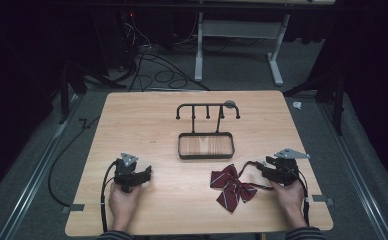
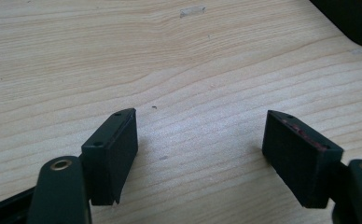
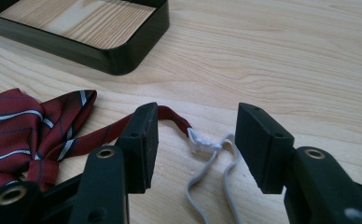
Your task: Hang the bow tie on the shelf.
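Bow tie (image 1: 232, 187), dark red with pale stripes, lies on the near right part of the worktop (image 1: 157, 130), just left of the right hand-held gripper (image 1: 268, 166). In the right gripper view its red strap (image 3: 174, 119) ends at a white elastic loop (image 3: 212, 158) lying between the spread jaws, which are not pressing on it. A black tray (image 1: 206, 155) with a hook rack (image 1: 208, 111) stands farther off. The left hand-held gripper (image 2: 200, 140) is open over bare wood at the near left.
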Available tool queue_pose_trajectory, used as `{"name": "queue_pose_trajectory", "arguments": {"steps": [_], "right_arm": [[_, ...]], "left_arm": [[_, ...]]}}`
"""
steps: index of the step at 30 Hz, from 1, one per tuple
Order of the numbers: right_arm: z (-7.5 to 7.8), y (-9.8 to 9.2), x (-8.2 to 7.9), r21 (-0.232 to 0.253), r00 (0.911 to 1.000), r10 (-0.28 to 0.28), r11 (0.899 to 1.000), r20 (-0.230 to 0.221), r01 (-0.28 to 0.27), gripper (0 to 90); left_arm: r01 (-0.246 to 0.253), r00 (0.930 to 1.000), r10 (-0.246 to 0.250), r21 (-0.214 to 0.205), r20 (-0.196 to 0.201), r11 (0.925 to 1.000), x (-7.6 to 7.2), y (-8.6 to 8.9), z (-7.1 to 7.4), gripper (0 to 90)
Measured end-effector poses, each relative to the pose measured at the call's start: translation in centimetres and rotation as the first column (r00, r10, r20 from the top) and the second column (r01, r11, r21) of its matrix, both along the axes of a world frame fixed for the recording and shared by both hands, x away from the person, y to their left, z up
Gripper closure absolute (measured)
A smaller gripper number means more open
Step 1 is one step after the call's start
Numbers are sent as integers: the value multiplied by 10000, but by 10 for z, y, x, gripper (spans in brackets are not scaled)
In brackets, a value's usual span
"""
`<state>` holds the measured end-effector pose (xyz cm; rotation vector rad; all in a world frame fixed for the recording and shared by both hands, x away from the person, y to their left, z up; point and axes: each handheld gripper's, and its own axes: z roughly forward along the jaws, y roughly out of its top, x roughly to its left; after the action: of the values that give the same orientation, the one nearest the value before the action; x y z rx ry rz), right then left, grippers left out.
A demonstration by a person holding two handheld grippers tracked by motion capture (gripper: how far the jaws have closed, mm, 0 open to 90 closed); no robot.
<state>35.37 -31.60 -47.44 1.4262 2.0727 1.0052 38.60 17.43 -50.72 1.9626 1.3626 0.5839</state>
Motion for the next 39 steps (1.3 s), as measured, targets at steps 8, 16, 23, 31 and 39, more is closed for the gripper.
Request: {"name": "queue_pose_trajectory", "arguments": {"steps": [8,16,23,31,39], "right_arm": [[-10,7,10,-198,9993,5,9998,-370,-13,507],[-15,8,15,-562,9993,18,9984,-363,-38,652],[-21,13,17,-967,9977,322,9946,-596,-379,748],[-21,15,16,-1037,9960,599,9924,-664,-666,872],[-12,13,9,-660,9976,667,9955,-199,-679,874]], "left_arm": [[1,10000,-1,-2,0,10000,0,0,0,272],[0,10000,0,6,9,10000,0,0,0,272],[1,10000,-1,7,10,10000,0,0,0,272],[2,10000,-2,9,9,10000,0,0,0,271],[0,10000,0,8,10,10000,0,0,0,271]]}}
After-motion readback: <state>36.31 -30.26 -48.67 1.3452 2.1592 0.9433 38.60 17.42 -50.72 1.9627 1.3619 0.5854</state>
